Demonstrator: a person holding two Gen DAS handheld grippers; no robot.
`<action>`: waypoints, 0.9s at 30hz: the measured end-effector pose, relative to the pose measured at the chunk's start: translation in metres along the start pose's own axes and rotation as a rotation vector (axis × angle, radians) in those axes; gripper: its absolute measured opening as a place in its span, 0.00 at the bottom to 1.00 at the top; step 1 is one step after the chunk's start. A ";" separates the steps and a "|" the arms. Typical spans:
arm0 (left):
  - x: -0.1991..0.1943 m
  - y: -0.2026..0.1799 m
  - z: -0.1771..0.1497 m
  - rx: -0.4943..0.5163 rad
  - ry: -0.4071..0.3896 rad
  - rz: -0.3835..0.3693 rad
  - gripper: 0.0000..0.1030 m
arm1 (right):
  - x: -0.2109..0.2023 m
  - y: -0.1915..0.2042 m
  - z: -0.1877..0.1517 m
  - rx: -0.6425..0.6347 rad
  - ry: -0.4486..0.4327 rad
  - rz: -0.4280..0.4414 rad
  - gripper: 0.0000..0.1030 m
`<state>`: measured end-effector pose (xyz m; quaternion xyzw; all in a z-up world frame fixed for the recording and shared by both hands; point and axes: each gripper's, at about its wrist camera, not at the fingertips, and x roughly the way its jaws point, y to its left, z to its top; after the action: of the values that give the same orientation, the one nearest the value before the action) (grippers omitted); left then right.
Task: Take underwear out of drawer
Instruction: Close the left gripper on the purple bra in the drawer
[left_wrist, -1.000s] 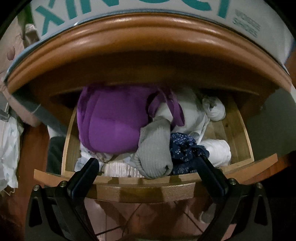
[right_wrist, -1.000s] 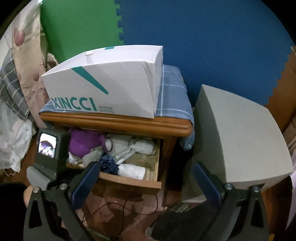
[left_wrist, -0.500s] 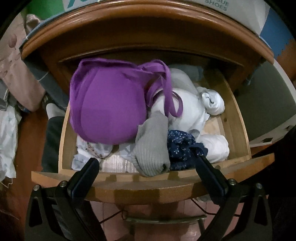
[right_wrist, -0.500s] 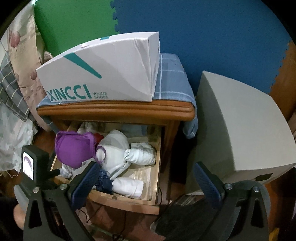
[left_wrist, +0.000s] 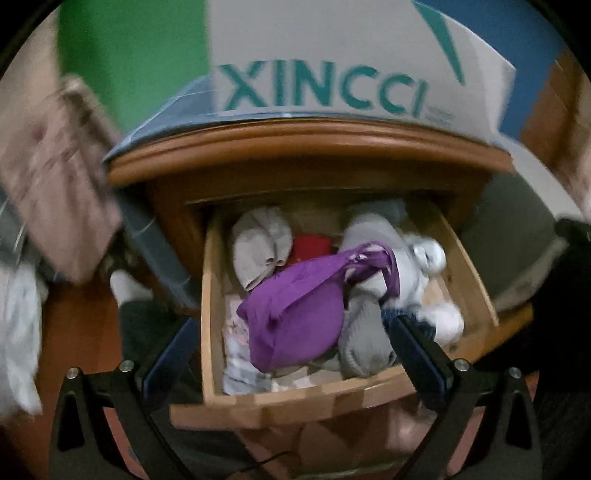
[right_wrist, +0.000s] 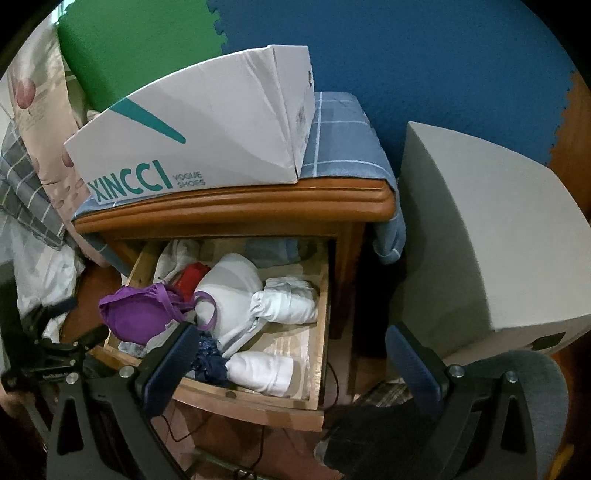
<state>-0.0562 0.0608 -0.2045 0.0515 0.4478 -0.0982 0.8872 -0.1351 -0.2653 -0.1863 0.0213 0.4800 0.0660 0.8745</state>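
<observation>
Since half second ago: left gripper (left_wrist: 291, 347) pulled back and higher, drawer (left_wrist: 288, 402) now smaller in its blurred view; purple underwear (left_wrist: 299, 314) shifted toward drawer's front-left. Left gripper fingers spread wide, holding nothing, straddling drawer front. Right gripper (right_wrist: 291, 356) held above and right of nightstand, fingers likewise wide apart, empty. Purple underwear (right_wrist: 140, 314) at 9 o'clock in drawer (right_wrist: 258, 402), atop other folded clothes. White shoebox (right_wrist: 207, 147) on nightstand top, 12 o'clock.
</observation>
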 end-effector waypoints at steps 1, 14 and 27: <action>0.002 0.000 0.004 0.050 0.011 -0.009 1.00 | 0.000 0.001 0.000 -0.006 -0.001 -0.001 1.00; 0.061 0.004 0.012 0.235 0.115 -0.010 0.99 | -0.001 0.004 -0.004 -0.023 -0.011 0.008 1.00; 0.081 0.000 0.012 0.216 0.156 0.023 0.99 | 0.010 0.026 -0.006 -0.132 0.014 -0.020 1.00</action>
<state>0.0001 0.0487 -0.2622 0.1594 0.5017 -0.1315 0.8400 -0.1374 -0.2386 -0.1951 -0.0416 0.4808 0.0890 0.8713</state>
